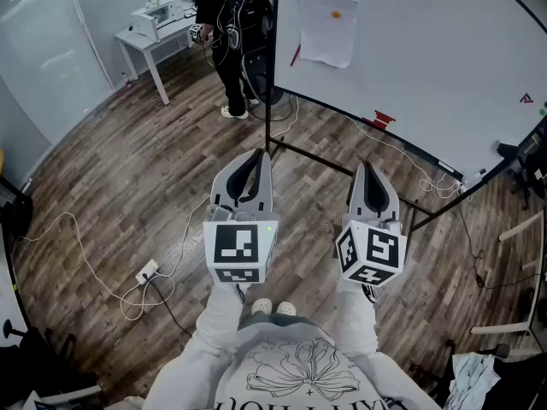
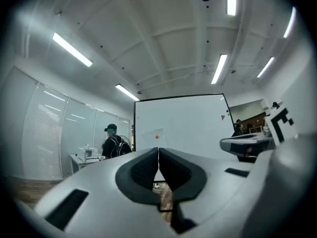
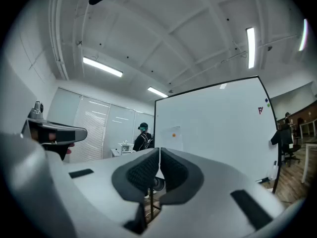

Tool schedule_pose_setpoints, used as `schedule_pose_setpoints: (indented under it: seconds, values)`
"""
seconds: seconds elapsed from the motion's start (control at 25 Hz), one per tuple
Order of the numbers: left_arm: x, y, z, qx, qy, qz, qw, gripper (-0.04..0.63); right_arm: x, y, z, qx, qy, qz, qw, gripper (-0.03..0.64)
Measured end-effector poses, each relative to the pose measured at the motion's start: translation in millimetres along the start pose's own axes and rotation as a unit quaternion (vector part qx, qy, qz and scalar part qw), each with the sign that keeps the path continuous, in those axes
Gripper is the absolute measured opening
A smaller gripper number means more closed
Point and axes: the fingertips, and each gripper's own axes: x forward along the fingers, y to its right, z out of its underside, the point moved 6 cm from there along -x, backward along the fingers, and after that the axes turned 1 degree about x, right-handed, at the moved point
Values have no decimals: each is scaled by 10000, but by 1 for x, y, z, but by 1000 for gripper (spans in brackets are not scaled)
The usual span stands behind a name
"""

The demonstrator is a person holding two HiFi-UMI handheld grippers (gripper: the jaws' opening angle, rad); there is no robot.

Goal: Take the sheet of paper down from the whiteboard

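Your left gripper (image 1: 263, 156) and right gripper (image 1: 366, 169) are closed, empty. Upper centre, the white sheet (image 1: 327, 31), orange magnet (image 1: 336, 14) near its top, hangs on the whiteboard (image 1: 427, 67).

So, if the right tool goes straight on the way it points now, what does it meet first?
Most likely the whiteboard, near its left edge, close to the sheet of paper. The way to it looks free at the right tool's height, but depth is hard to judge.
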Motion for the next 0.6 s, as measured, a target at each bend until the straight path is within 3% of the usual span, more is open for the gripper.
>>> schedule_pose_setpoints:
  seconds: [0.6]
  values:
    - [34,17,4,10,-49,-110,9999,6,26,28,8,26,-45,-111,9999,11]
